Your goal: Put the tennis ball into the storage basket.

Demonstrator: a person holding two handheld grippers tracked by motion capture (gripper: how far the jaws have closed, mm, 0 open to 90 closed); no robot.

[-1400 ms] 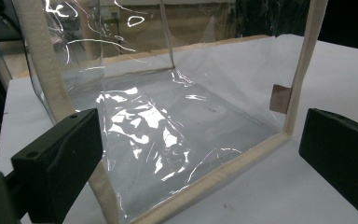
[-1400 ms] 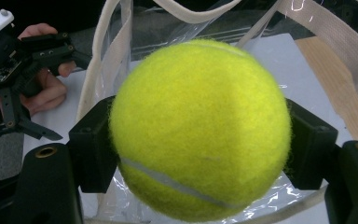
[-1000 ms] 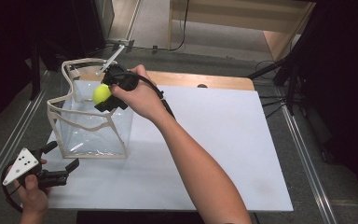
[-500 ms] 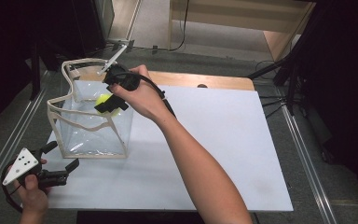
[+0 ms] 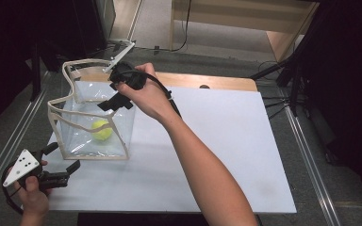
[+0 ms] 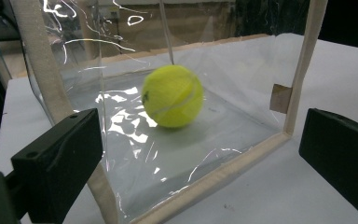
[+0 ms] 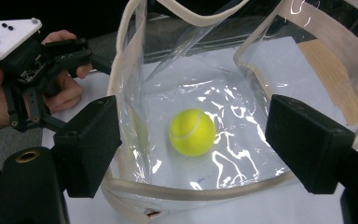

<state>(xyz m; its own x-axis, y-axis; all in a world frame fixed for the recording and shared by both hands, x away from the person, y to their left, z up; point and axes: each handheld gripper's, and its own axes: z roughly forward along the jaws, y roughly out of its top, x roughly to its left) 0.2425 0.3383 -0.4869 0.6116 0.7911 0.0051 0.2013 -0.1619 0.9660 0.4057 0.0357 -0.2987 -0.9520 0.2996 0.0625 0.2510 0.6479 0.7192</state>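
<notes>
A yellow tennis ball [image 5: 101, 130] lies on the floor of a clear plastic bag with beige trim [image 5: 60, 122], which stands at the table's left. My right gripper [image 5: 115, 102] hovers open above the bag's mouth, looking down on the ball [image 7: 192, 132] between its empty jaws. My left gripper [image 5: 63, 157] is held open low by the bag's near corner. Through the clear wall it sees the ball [image 6: 172, 95], slightly blurred. The bag's beige corner edge [image 6: 214, 179] sits between its jaws without being pinched.
The white table top [image 5: 226, 141] spreads out to the right of the bag, with a wooden strip [image 5: 207, 81] along its far edge. In the right gripper view, the hand with the left gripper [image 7: 42, 60] shows beyond the bag's rim.
The ball was in my right gripper above the bag one second ago. The jaws have opened and the ball has dropped to the bag's floor. The left gripper has stayed put.
</notes>
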